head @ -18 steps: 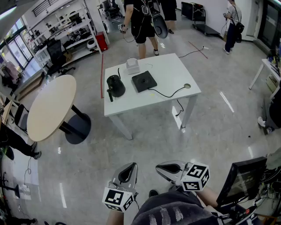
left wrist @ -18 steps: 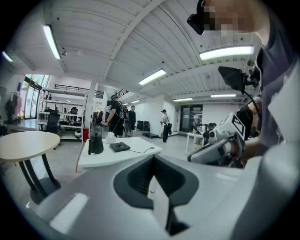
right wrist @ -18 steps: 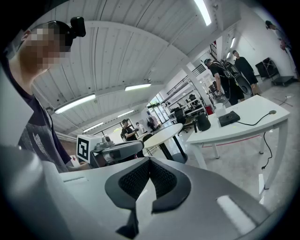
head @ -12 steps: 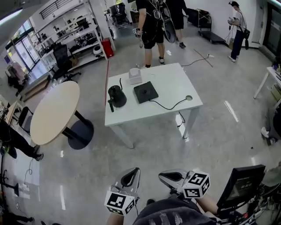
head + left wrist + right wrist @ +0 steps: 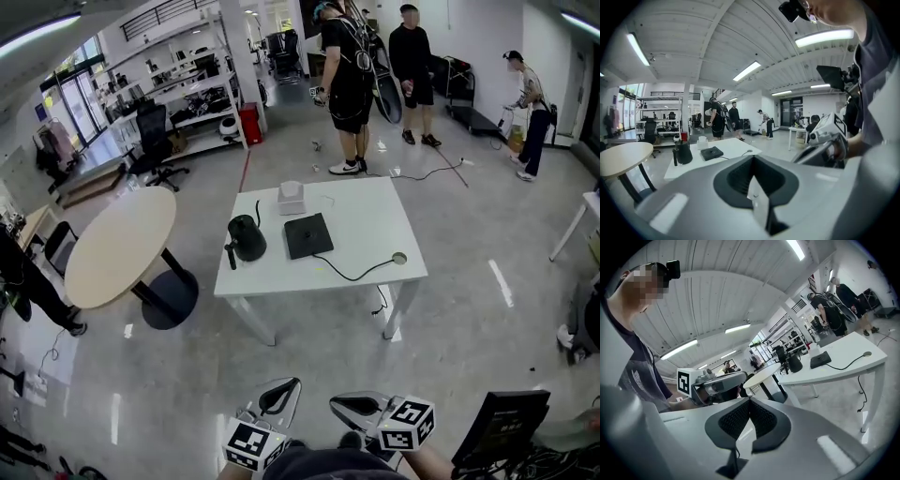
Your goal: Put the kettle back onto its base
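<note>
The black kettle (image 5: 247, 239) stands upright on the left part of the white table (image 5: 375, 220), handle toward me. Its flat black square base (image 5: 308, 234) lies beside it to the right, with a cord (image 5: 361, 274) running to a hole in the tabletop. Both show small in the left gripper view, the kettle (image 5: 684, 152) left of the base (image 5: 712, 153), and in the right gripper view, kettle (image 5: 794, 363) and base (image 5: 820, 359). My left gripper (image 5: 289, 384) and right gripper (image 5: 336, 404) hang close to my body, far from the table, both shut and empty.
A white box (image 5: 292, 197) sits at the table's far edge. A round beige table (image 5: 117, 246) stands to the left. Three people (image 5: 349, 84) stand beyond the table, with shelves (image 5: 192, 89) at the back left. A monitor (image 5: 495, 433) is at my right.
The head view has tipped up, so the table sits lower in the picture and more of the room's back shows. Both grippers stay shut near my body, now lower in the picture.
</note>
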Available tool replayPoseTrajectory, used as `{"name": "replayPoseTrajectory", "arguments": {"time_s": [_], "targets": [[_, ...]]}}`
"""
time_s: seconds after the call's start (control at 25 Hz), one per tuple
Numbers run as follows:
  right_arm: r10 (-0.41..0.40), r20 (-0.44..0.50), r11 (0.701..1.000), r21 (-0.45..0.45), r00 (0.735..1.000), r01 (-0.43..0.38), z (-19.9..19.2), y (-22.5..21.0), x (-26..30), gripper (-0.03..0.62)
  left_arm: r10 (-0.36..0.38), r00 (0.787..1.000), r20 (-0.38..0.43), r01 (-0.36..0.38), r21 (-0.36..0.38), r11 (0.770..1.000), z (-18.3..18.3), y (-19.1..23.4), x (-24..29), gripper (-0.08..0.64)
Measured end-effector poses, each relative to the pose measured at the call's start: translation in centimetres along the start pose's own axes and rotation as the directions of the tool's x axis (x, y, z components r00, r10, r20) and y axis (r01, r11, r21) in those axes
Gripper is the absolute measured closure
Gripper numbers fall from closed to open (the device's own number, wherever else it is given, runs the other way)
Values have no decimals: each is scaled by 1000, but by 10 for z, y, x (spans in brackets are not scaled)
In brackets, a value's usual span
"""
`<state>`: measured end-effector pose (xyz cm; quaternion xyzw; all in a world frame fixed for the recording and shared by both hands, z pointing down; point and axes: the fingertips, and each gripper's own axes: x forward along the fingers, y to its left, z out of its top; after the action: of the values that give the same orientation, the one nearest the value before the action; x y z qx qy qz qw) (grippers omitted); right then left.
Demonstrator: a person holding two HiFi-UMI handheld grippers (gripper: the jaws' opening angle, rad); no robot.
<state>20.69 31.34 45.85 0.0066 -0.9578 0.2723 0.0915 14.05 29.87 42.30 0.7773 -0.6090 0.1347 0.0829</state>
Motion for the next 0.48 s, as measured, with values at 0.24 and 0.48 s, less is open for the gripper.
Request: {"name": "replayPoseTrajectory", "arguments": {"time_s": [0.24, 0.48], "targets": [[-6, 3, 1000, 19, 1000, 6, 11, -15, 4, 591, -5, 1000, 4, 5, -8, 1000, 6, 13, 18, 558], [-67, -10, 998, 4, 998, 67, 30, -30, 36, 591, -51, 998, 31, 53, -35, 998, 6, 55, 35, 558]]}}
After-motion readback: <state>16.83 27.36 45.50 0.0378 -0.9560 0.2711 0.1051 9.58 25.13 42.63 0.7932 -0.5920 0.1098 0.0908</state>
